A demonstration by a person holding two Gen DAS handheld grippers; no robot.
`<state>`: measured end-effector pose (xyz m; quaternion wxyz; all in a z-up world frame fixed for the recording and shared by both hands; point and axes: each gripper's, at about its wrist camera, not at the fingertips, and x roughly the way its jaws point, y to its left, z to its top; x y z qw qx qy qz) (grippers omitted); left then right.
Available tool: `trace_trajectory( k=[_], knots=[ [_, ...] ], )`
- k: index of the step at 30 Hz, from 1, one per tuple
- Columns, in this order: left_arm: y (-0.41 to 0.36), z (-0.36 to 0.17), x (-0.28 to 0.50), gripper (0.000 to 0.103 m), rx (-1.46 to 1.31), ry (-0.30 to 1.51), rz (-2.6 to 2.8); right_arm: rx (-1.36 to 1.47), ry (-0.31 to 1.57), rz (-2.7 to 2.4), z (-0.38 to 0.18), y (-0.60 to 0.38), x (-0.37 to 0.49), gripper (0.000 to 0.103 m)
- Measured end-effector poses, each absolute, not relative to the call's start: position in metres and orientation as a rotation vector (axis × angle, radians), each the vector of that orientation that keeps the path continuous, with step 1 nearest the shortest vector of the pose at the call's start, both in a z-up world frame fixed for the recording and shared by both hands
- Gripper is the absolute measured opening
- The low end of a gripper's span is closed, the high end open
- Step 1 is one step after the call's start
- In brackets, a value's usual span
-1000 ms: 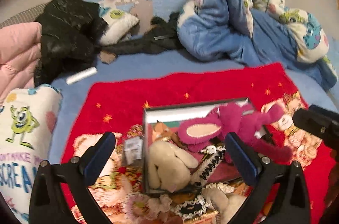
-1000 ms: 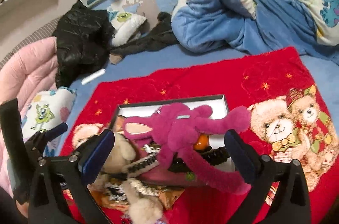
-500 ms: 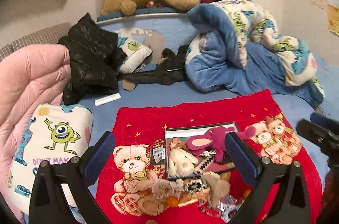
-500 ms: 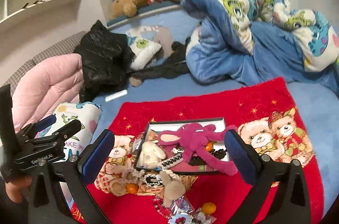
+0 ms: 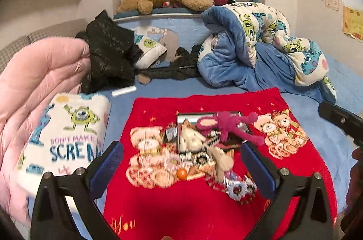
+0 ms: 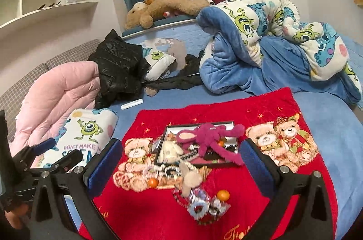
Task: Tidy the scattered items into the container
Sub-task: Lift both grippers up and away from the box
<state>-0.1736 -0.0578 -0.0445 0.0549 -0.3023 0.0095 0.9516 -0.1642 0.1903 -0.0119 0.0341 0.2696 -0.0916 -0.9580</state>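
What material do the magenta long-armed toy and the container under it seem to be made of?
Magenta toy: looks like soft plush fabric, since its surface is fuzzy and matte and its limbs are floppy. Container: shallow dark-rimmed tray with a pale inner wall, possibly card or metal; the blur leaves it open.

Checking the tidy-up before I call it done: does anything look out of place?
Yes. The pink plush sprawls over the box rim, one leg out. Oranges, a beige toy and trinkets lie loose on the red mat.
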Motion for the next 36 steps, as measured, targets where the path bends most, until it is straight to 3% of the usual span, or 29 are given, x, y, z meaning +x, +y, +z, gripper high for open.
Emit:
trace_trajectory(
  k=[16, 30, 36],
  knots=[
    [-0.076, -0.07, -0.146, 0.103, -0.931, -0.094, 2.953, 0.836, -0.324, -2.912, -0.033, 0.188, -0.113, 0.103],
    [-0.043, -0.207, -0.229, 0.103, -1.142, 0.019, 2.83, 0.947, -0.36, -2.876, -0.14, 0.2, -0.179, 0.103],
    [-0.039, -0.256, -0.268, 0.103, -1.202, -0.022, 2.8, 1.015, -0.367, -2.93, -0.19, 0.218, -0.212, 0.103]
  ],
)
